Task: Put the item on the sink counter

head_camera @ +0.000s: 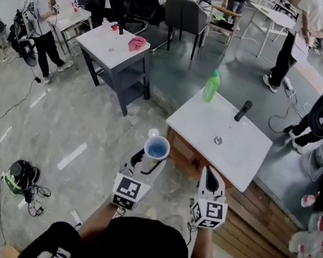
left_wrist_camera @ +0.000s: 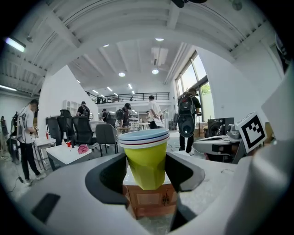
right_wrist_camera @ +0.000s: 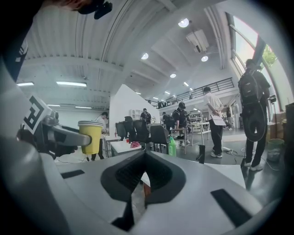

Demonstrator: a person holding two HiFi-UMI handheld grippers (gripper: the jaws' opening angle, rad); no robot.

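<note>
A yellow cup with a pale blue rim stands upright between the jaws of my left gripper, which is shut on it. In the head view the cup shows its blue inside, held by the left gripper just short of the near left corner of the white sink counter. My right gripper hovers at the counter's near edge with its jaws closed on nothing. From the right gripper view the cup is seen at the left.
On the counter a green bottle stands at the far corner, beside a black faucet and a drain. A grey table with a pink cloth stands to the left. Several people stand around. Wooden planks lie at the right.
</note>
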